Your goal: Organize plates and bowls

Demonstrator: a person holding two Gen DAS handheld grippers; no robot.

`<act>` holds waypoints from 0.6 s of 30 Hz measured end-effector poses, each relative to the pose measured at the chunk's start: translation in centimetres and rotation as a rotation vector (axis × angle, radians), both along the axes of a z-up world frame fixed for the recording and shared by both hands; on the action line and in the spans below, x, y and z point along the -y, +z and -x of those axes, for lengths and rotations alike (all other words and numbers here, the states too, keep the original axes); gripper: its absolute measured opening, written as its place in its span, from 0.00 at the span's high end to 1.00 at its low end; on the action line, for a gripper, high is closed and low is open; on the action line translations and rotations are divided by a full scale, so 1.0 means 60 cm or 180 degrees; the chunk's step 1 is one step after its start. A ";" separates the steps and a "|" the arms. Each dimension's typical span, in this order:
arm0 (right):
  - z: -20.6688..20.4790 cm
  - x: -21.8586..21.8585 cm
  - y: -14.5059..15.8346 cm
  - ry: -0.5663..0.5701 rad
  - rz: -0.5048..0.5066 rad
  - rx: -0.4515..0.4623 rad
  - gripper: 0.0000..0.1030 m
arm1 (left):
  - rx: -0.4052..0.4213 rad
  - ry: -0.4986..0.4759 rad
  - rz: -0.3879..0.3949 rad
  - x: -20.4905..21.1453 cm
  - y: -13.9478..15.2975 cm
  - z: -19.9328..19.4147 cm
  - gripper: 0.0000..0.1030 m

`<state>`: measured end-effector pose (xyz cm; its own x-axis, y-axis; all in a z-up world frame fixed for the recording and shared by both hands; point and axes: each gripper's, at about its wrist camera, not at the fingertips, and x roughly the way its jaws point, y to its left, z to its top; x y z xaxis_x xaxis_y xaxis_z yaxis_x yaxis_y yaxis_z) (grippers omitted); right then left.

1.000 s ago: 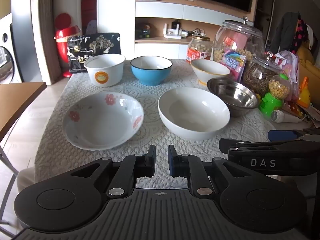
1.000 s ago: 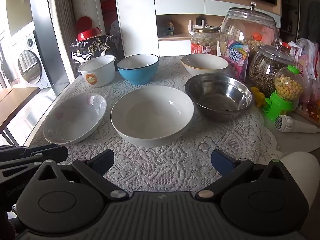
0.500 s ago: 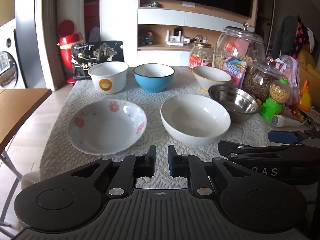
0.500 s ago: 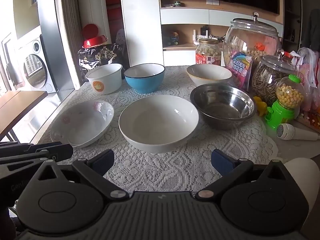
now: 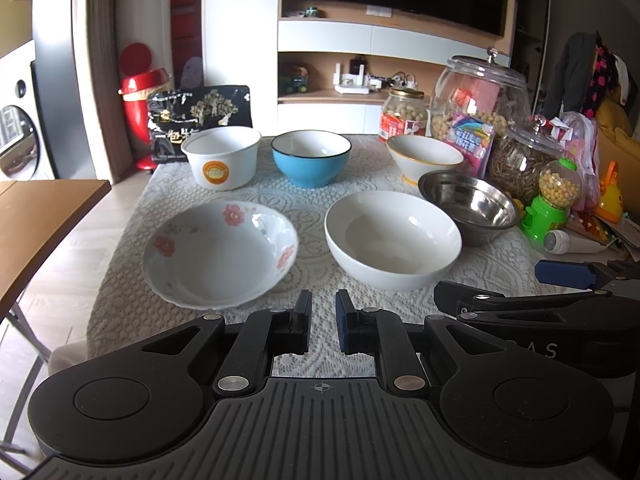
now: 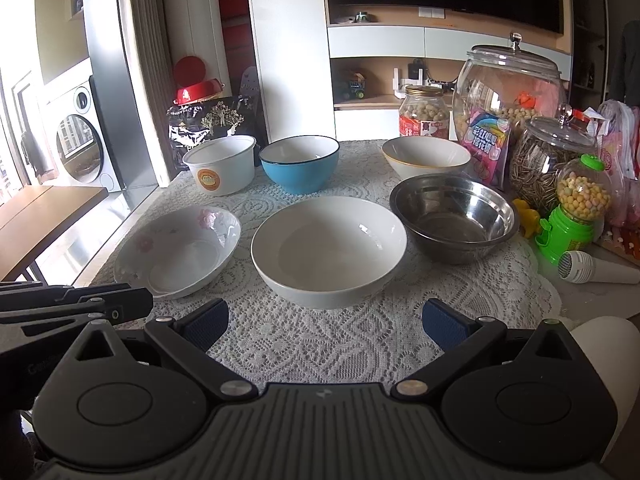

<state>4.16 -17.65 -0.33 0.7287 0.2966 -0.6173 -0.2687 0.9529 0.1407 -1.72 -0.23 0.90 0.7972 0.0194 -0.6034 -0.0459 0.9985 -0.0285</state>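
The left hand-held gripper (image 5: 323, 325) hovers nearly closed (only a narrow gap, holding nothing) before the shallow flowered white bowl (image 5: 220, 254). The right hand-held gripper (image 6: 325, 322) is wide apart in front of the plain white ceramic bowl (image 6: 329, 250) on the lace-covered tabletop (image 6: 320, 344).
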 end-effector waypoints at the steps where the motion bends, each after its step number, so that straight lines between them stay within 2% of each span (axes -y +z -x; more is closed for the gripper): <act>1: 0.001 0.000 0.000 0.0000 -0.0001 0.0003 0.00 | -0.0001 -0.0001 -0.0003 0.000 0.000 -0.001 0.85; 18: 0.004 -0.002 -0.001 0.0003 -0.0020 -0.0008 0.00 | -0.0004 0.0000 -0.0003 -0.003 0.003 0.002 0.85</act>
